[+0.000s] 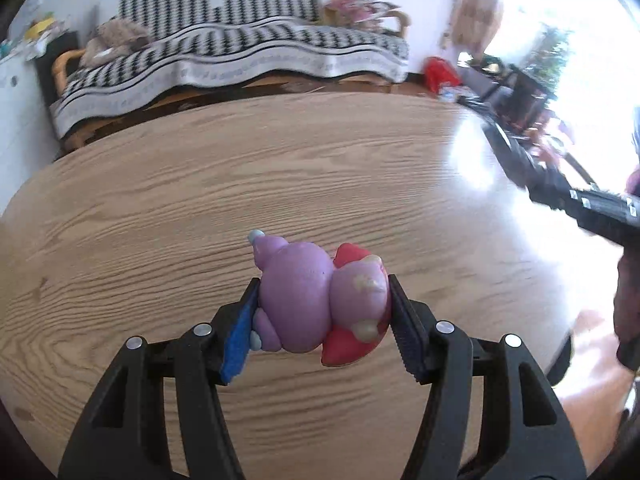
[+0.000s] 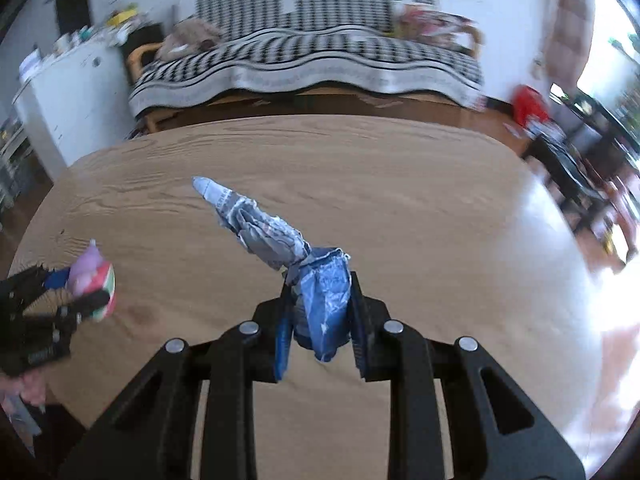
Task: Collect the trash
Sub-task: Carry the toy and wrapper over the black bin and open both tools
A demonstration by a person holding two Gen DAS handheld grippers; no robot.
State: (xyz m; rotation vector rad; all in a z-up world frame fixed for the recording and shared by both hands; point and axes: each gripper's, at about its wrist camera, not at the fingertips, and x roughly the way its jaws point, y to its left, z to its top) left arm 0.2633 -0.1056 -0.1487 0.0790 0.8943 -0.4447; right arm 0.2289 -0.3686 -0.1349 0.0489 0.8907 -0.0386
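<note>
Fingers (image 1: 404, 320) of the left gripper (image 1: 322, 316) are clamped on a purple and pink toy figure (image 1: 316, 300), one blue pad at its 9 o'clock side and the other black pad at its 3 o'clock side, holding it above the wooden desk (image 1: 240, 184). On the right gripper (image 2: 320, 320), both fingers (image 2: 358, 320) are clenched on the lower end of a crumpled blue and grey wrapper (image 2: 324, 292), whose long twisted tail rises toward 11 o'clock over the desk top. From the right wrist view, the left gripper and its toy appear at 9 o'clock, blurred, near the desk's edge. From the left wrist view, the right gripper's black body enters at 3 o'clock, also blurred, with part of a person's hand (image 1: 628, 304) behind it. Beyond the desk's far edge, at 12 o'clock, a sofa (image 2: 312, 60) sits under a black and white patterned cover. A white cabinet (image 2: 76, 92) stands at 10 o'clock in the right wrist view, and a red object (image 2: 530, 106) lies on the floor at 2 o'clock beside bright window glare.
</note>
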